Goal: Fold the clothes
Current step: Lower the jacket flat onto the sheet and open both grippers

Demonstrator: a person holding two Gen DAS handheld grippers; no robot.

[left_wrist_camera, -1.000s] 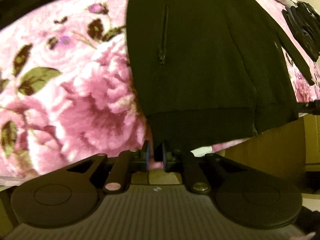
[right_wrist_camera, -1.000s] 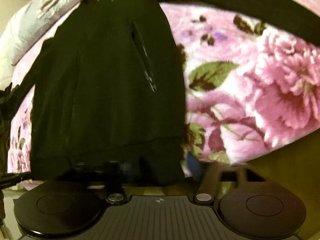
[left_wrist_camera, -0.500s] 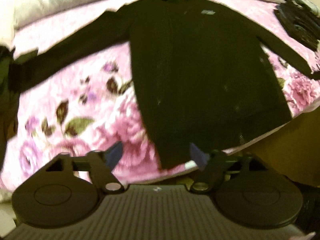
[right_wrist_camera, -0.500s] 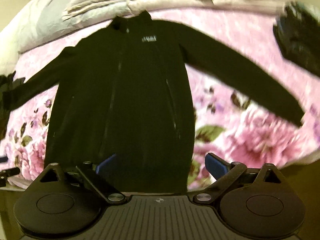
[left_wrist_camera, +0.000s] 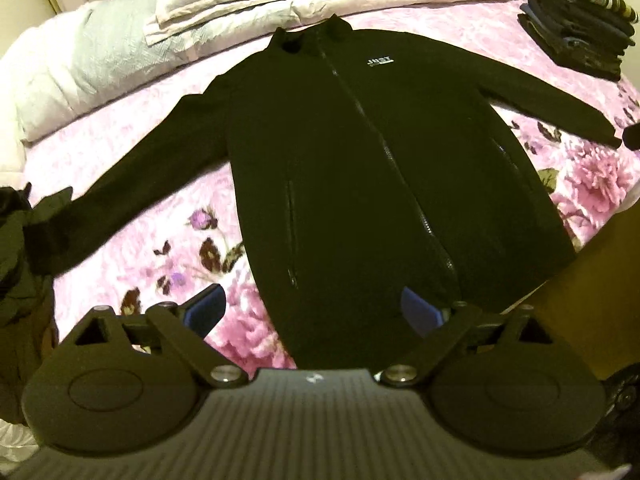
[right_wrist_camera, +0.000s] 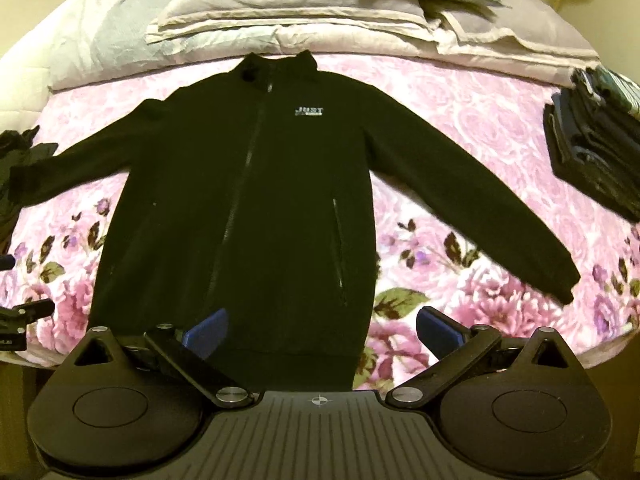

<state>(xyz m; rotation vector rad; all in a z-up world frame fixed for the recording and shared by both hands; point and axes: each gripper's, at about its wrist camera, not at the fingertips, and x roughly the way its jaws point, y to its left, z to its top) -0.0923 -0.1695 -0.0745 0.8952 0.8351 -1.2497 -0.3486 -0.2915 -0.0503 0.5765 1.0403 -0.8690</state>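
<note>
On floral bedspread [right_wrist_camera: 460, 128]: black jacket [right_wrist_camera: 248, 208] flat (sleeves spread); left claw [left_wrist_camera: 316, 308] opening, right claw [right_wrist_camera: 322, 326] released.

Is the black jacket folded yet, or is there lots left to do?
Not folded yet. Done: the black jacket lies flat on the flowery blanket, zipped, both sleeves spread out, and a stack of folded clothes sits at the right. In hand: nothing. The right tool is open and empty; the left tool is opening, gripping nothing. Left: folding in the sleeves and the body.
</note>
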